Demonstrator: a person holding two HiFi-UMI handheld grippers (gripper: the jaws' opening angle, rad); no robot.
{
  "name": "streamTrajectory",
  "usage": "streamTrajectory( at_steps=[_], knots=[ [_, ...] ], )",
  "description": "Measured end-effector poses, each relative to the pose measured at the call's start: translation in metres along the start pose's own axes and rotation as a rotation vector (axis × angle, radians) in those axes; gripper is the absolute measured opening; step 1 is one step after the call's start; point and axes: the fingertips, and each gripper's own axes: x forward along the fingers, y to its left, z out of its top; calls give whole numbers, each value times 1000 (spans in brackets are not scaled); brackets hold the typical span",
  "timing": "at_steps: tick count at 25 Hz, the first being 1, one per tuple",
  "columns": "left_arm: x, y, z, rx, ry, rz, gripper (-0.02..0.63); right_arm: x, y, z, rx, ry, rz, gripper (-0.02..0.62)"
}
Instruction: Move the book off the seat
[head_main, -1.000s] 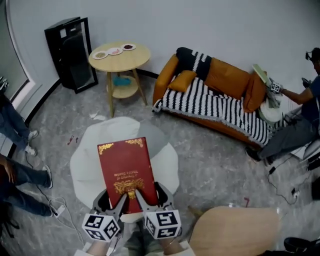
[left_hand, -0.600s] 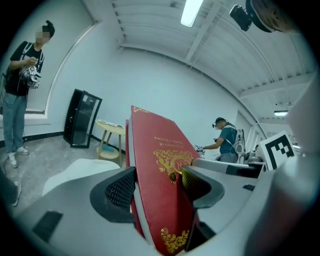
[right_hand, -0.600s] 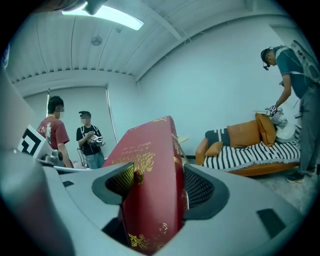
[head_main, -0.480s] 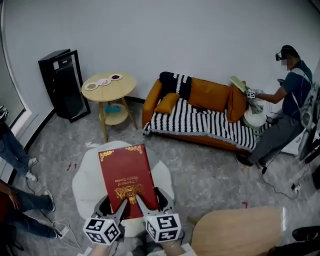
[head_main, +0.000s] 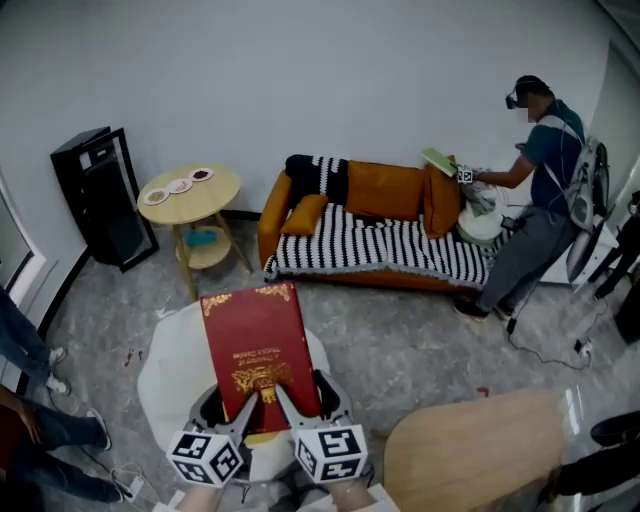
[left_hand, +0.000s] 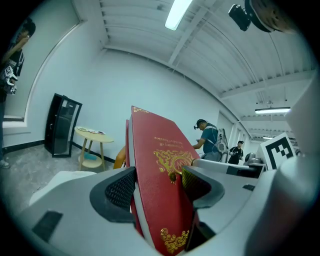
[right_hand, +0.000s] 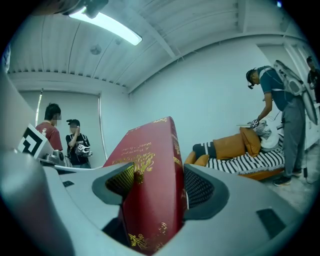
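A red hardcover book (head_main: 256, 345) with gold ornament is held up in front of me, above a white round seat (head_main: 175, 375). My left gripper (head_main: 240, 405) is shut on its near edge from the left, and my right gripper (head_main: 285, 400) is shut on the same edge from the right. In the left gripper view the red book (left_hand: 162, 175) stands upright between both pads. The right gripper view shows the book (right_hand: 150, 185) wedged between its pads the same way.
An orange sofa (head_main: 375, 225) with a striped throw stands at the back wall, with a person (head_main: 530, 200) bending over its right end. A round wooden side table (head_main: 188, 200) and a black cabinet (head_main: 95, 195) stand at the left. A wooden tabletop (head_main: 470, 455) lies at my lower right.
My view has swung so the sofa and side table slid left and the person at the sofa's end came fully into view. The book stays gripped by both grippers.
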Motion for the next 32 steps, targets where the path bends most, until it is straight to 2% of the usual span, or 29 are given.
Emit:
streamTrajectory(
  at_steps=[12, 27, 32],
  knots=[
    [11, -57, -3, 63, 14, -171, 289, -56, -35, 11, 20, -79, -168, 318],
    [19, -146, -12, 114, 54, -330, 290, -137, -85, 24, 42, -151, -333, 318],
    [30, -202, -22, 126, 82, -393, 289, -181, -122, 31, 57, -168, -401, 318]
  ],
)
